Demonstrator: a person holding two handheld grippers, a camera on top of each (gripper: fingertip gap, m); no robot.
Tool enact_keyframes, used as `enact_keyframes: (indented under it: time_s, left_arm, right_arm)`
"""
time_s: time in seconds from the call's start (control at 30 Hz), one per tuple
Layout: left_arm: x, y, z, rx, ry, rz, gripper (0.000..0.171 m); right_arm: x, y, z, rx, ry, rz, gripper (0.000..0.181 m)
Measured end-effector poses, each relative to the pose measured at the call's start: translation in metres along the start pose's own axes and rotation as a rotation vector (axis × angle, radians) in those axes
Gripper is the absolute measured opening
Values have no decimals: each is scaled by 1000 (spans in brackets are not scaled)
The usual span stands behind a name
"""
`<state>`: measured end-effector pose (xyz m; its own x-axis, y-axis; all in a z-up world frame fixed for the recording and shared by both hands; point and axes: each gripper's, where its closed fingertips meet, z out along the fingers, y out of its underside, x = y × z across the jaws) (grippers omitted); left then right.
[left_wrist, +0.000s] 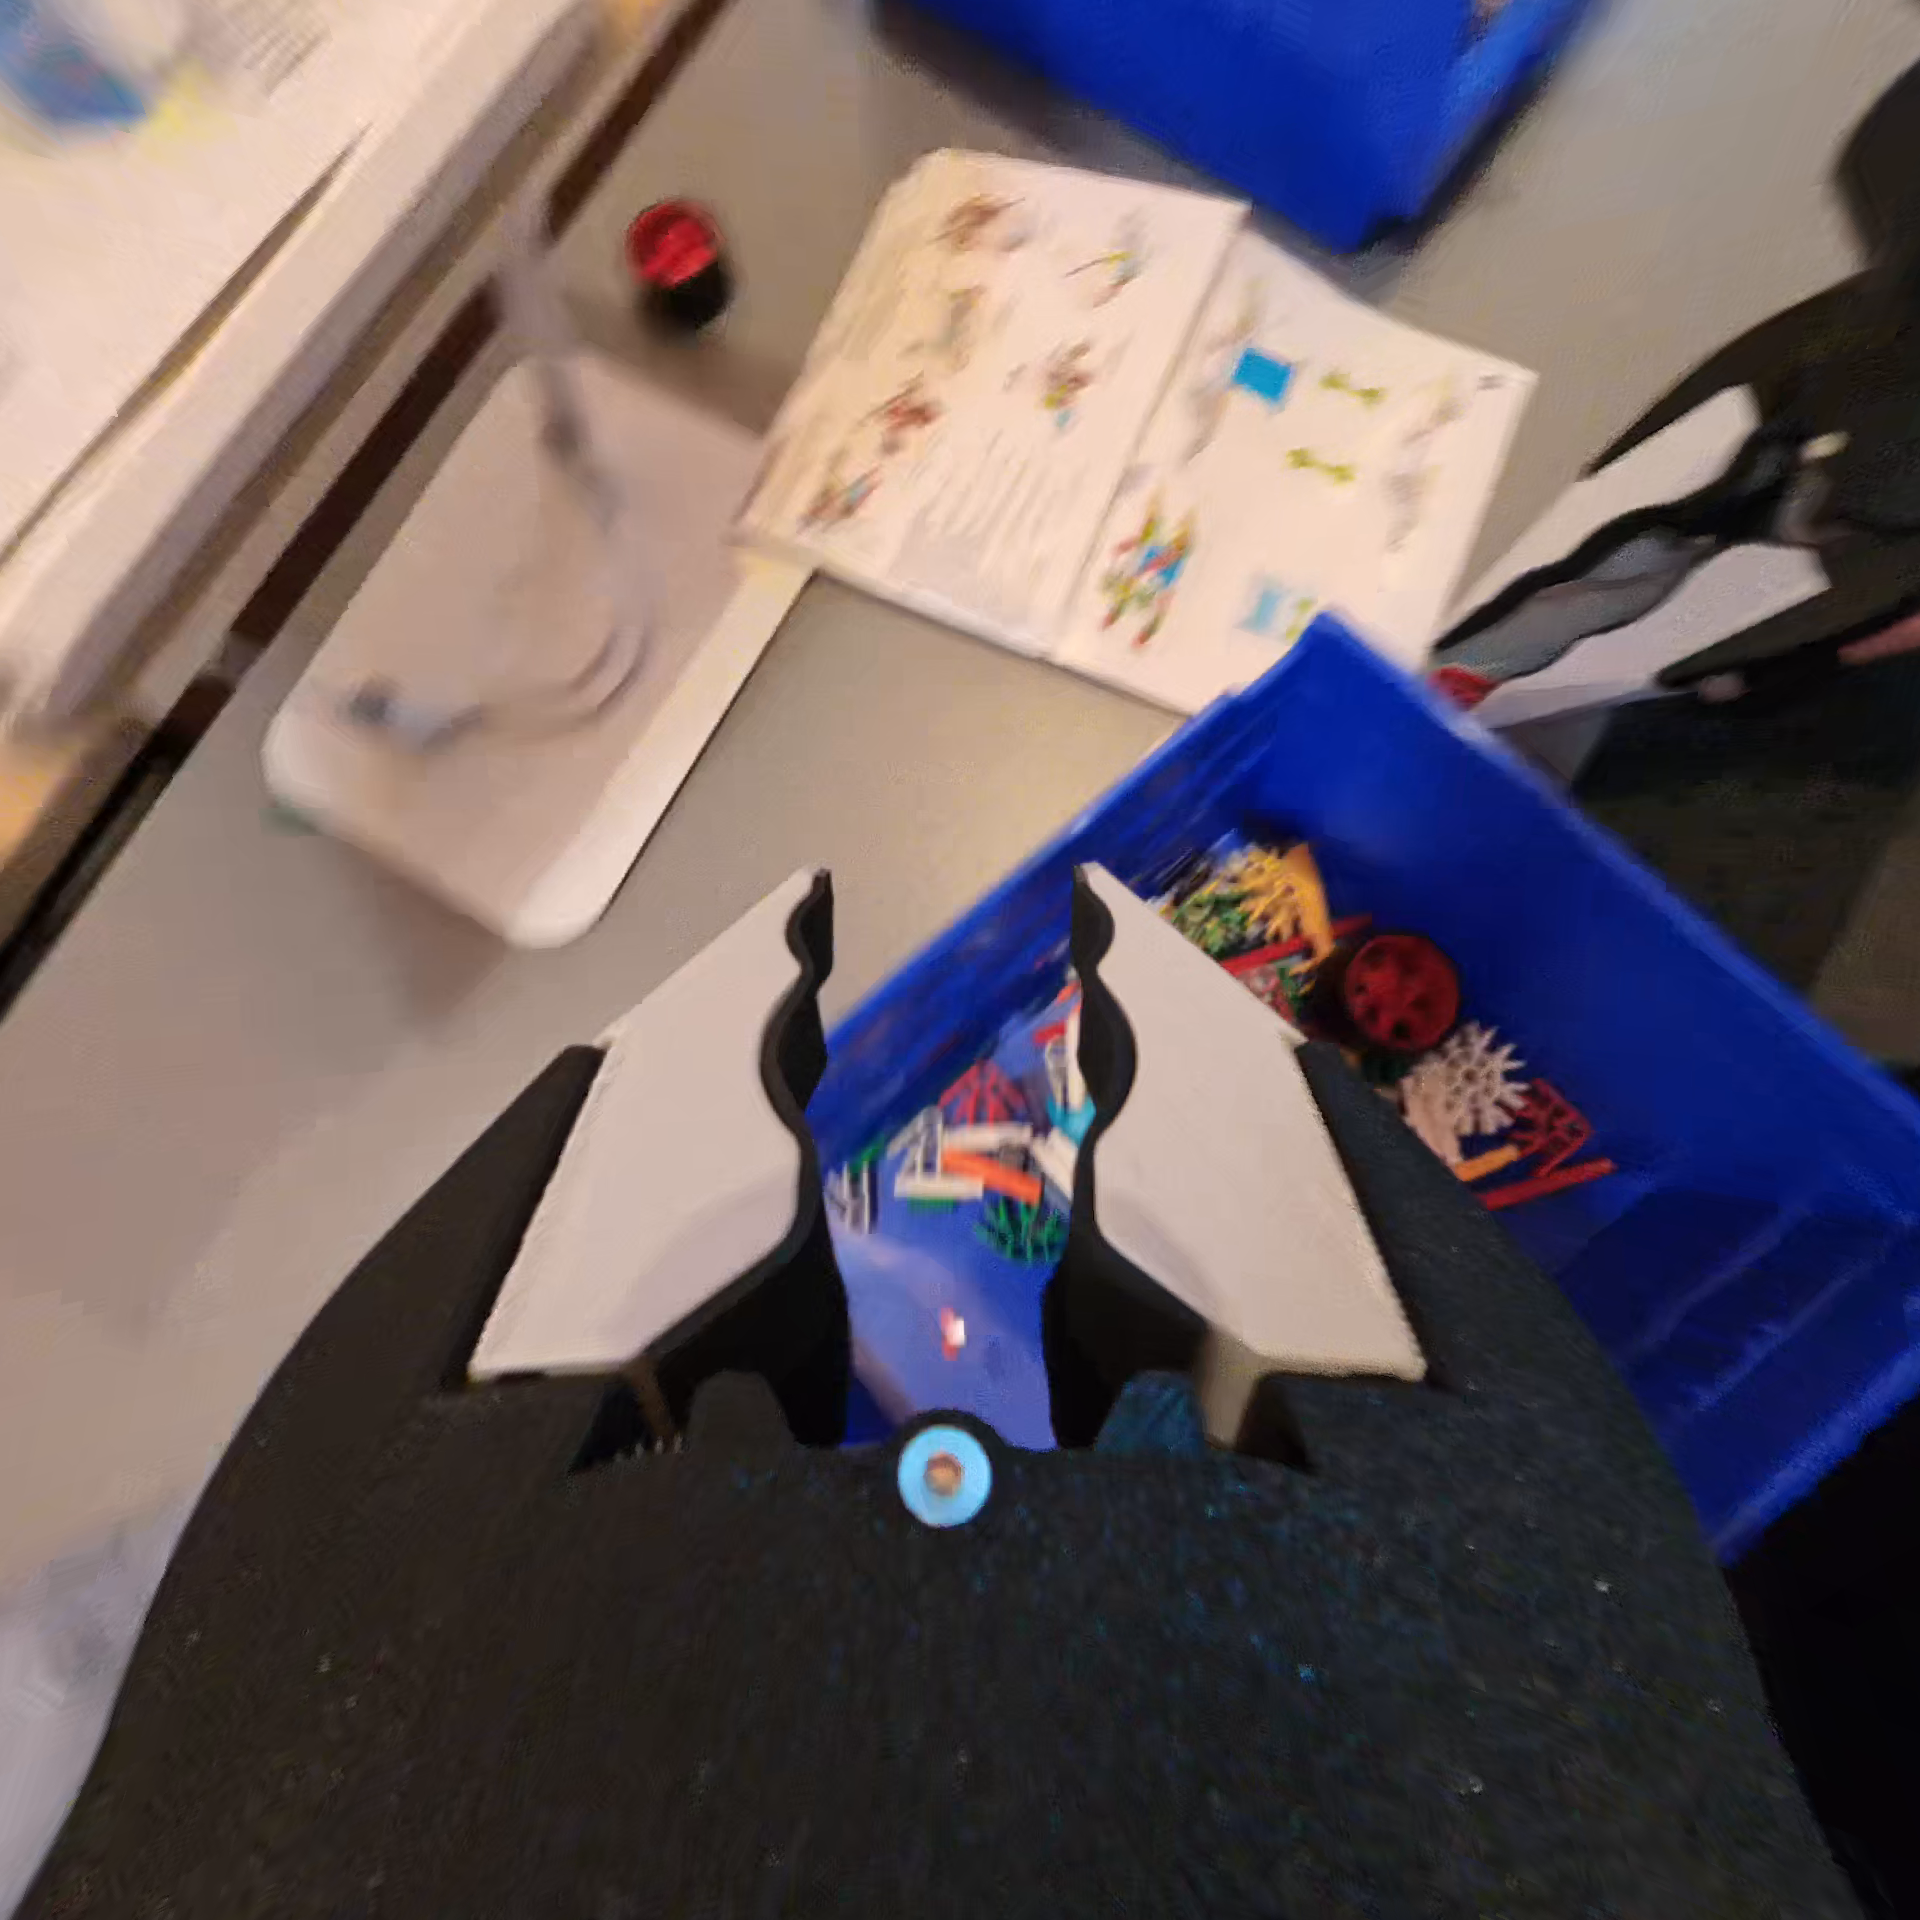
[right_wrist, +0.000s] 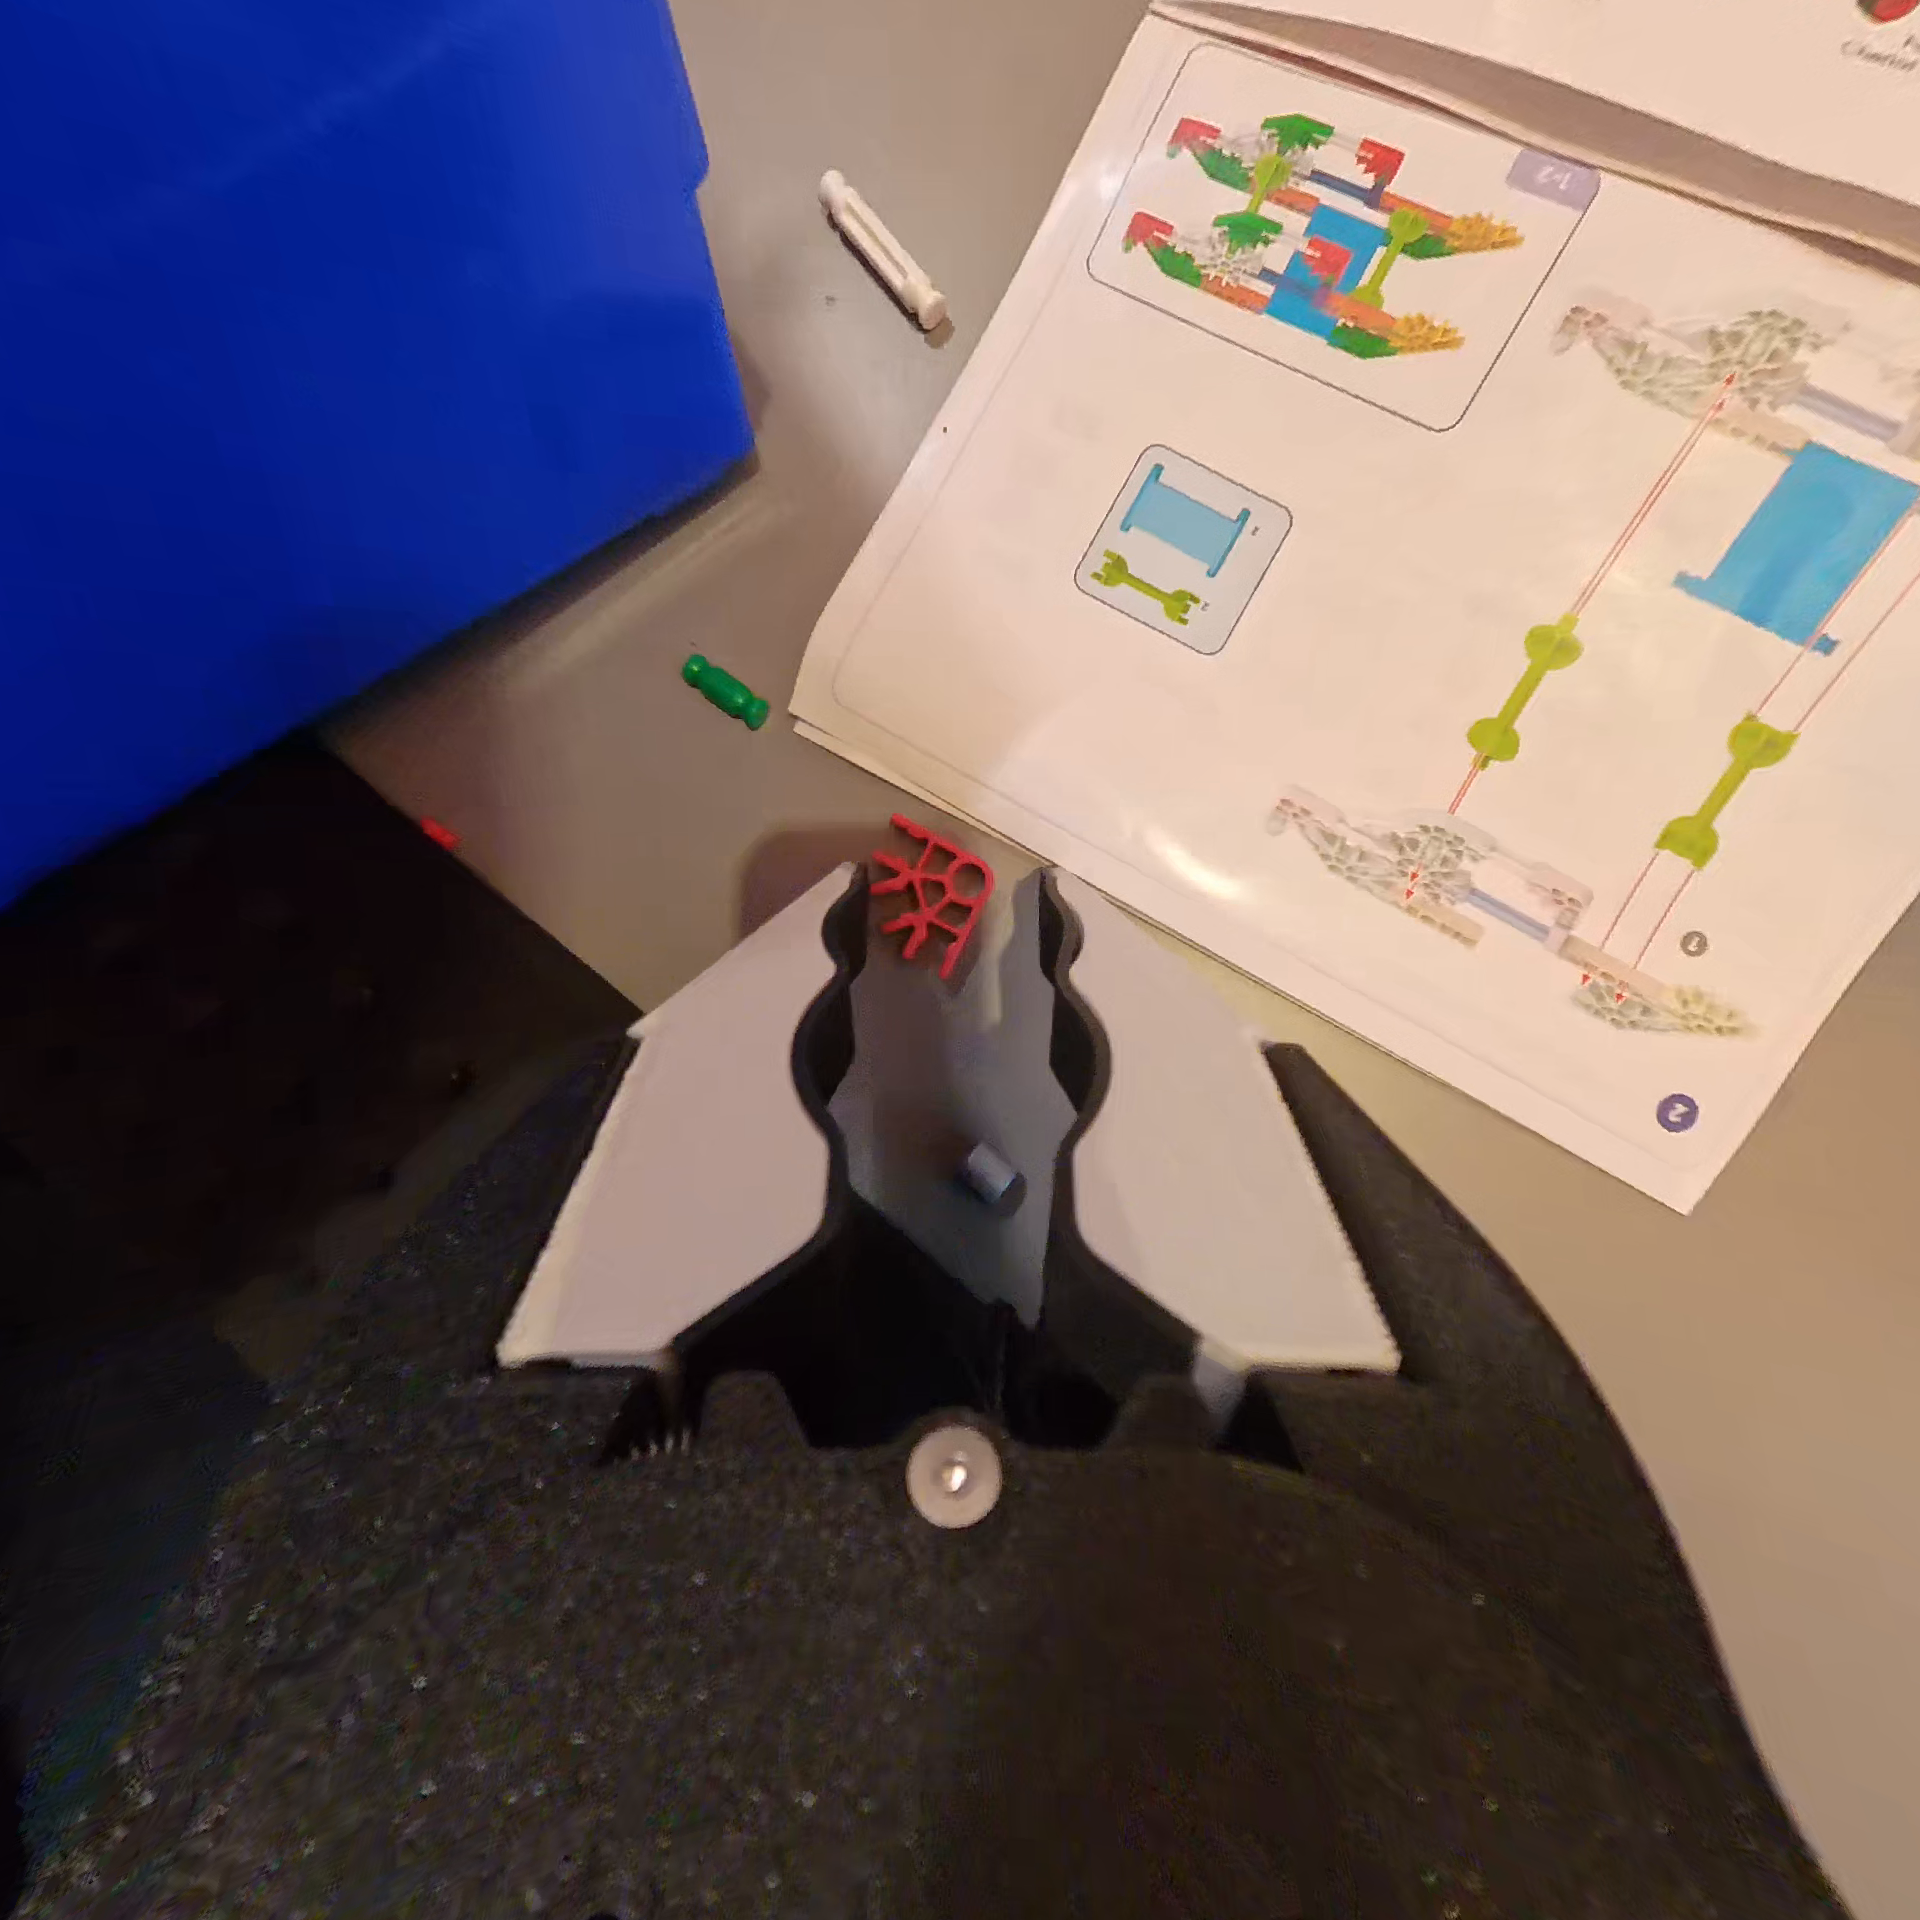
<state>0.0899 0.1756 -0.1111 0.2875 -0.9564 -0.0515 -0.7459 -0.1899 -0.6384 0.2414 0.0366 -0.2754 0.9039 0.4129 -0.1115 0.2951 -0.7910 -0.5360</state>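
Observation:
In the left wrist view my left gripper is open and empty. It hovers over the near corner of a blue bin that holds many small coloured construction-toy pieces. In the right wrist view my right gripper is open just above the grey table. A small red connector piece lies between its fingertips, close to the left one and not clamped. A small grey cylinder lies on the table farther back between the fingers. The right gripper also shows in the left wrist view, at the far right.
An open instruction booklet lies on the table. A green rod and a white rod lie beside a blue bin. A white tray, a red-topped black cap and a second blue bin stand farther off. Across from one pair of fingers to the other is roughly 25 cm. To reach the green rod in a straight line is about 5 cm for my right fingers, about 20 cm for my left.

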Motion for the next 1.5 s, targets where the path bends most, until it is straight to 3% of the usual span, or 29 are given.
enact_keyframes:
  time_s: [0.07, 0.13, 0.3, 0.43, 0.7, 0.77, 0.83, 0.87, 1.1, 1.3, 1.4, 1.5]
  left_arm:
    - [14, -31, 32, -43, 119, 142, 40]
    - [25, -42, 66, -132, 231, 282, 33]
    - [46, -13, 134, -334, 482, 543, 23]
    - [59, 24, 157, -486, 672, 608, 23]
    - [78, 43, 162, -587, 861, 611, 27]
    - [78, 43, 164, -619, 879, 634, 26]
    - [74, 43, 172, -641, 859, 671, 5]
    - [74, 42, 173, -651, 873, 683, 4]
    - [76, 43, 172, -604, 864, 769, 0]
    - [45, 32, 182, -560, 693, 776, 0]
    - [43, 34, 182, -540, 664, 781, 14]
    - [42, 33, 185, -520, 636, 816, 11]
  right_arm:
    - [1, 1, 0, -8, 8, -23, 30]
    - [3, 2, 0, -4, 26, -41, 25]
    - [4, 3, -1, 22, 41, -64, 22]
    - [3, 5, -3, 39, 34, -40, 21]
    - [2, 13, -8, 76, 28, 2, 21]
    - [2, 13, -8, 81, 27, 2, 21]
    - [3, 13, -8, 85, 22, 6, 21]
    - [3, 13, -8, 86, 21, 7, 21]
    - [4, 13, -9, 98, 22, 16, 21]
    - [11, 15, -11, 105, 27, 43, 21]
    - [12, 16, -12, 108, 24, 51, 21]
    - [12, 16, -12, 108, 21, 53, 21]
